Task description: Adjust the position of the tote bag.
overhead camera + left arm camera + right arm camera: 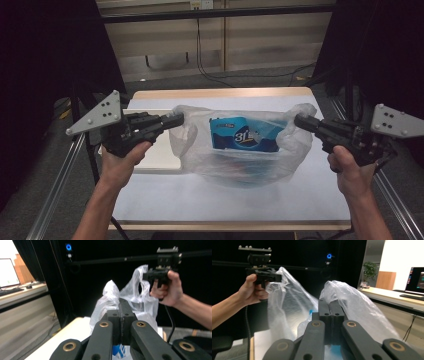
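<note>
- Left tool (177, 119) is clenching the plastic bag's (240, 165) left handle.
- Right tool (299, 120) is clenching the right handle; the bag is hanging between them over the counter (225, 200).

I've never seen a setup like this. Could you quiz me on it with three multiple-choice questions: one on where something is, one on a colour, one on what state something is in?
1. Where is the wrapped package?
A. inside the clear plastic bag
B. on the floor
C. in a person's bare hand

2. What is the package's main colour?
A. red
B. blue
C. yellow

3. How do the left gripper's jaws stand?
A. wide open
B. shut on the bag
C. lying on the table

Answers:
1 A: the package shows through the plastic bag.
2 B: its wrapper is blue with white print.
3 B: the left gripper pinches the bag's edge; the right gripper pinches the other.
</note>
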{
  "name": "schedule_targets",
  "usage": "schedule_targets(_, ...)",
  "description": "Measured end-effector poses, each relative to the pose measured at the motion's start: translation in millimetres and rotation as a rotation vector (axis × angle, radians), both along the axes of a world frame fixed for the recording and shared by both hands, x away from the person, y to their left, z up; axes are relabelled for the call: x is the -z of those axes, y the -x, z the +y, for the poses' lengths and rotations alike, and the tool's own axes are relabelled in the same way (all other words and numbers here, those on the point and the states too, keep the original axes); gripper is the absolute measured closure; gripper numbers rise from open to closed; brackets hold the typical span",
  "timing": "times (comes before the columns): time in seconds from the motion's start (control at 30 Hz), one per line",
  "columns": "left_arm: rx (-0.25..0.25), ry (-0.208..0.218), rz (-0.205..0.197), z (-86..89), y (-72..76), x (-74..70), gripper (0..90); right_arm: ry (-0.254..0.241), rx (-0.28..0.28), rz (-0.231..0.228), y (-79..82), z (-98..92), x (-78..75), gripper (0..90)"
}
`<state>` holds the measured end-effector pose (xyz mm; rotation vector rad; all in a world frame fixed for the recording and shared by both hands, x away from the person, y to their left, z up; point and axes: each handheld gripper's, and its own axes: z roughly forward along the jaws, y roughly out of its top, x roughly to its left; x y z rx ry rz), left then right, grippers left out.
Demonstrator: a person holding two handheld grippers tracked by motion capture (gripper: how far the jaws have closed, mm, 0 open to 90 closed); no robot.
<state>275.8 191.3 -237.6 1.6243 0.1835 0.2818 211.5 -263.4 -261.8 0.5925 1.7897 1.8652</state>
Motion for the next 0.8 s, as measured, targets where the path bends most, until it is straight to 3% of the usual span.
schedule_targets(0.13, -0.019, 0.018, 0.001, 2.5, -10.0, -7.6, 89.9, -0.022, 0.01, -0.017, -4.1, -5.9, -7.7, 90.0)
schedule_targets(0.2, -0.011, 0.025, 0.01, 3.4, -15.3, -11.1, 90.0, -0.055, 0.01, -0.03, -8.2, -12.5, -16.6, 90.0)
schedule_targets(0.27, -0.003, 0.037, 0.008, 3.3, -16.0, -15.2, 90.0, -0.058, 0.023, -0.041, -10.6, -15.8, -22.1, 90.0)
schedule_targets(0.4, -0.014, 0.026, -0.008, 0.8, -17.0, -20.4, 90.0, -0.105, 0.011, -0.059, -16.2, -24.1, -29.8, 90.0)
schedule_targets(0.57, -0.05, 0.035, 0.017, 4.1, -29.7, -21.8, 90.0, -0.139, 0.062, -0.079, -17.5, -37.4, -39.7, 90.0)
schedule_targets(0.67, -0.072, 0.015, 0.022, 9.2, -37.0, -20.7, 90.0, -0.147, 0.098, -0.08, -17.7, -49.1, -43.1, 90.0)
schedule_targets(0.8, -0.086, 0.043, 0.043, 15.2, -40.1, -15.4, 90.0, -0.146, 0.142, -0.069, -17.6, -58.8, -40.7, 90.0)
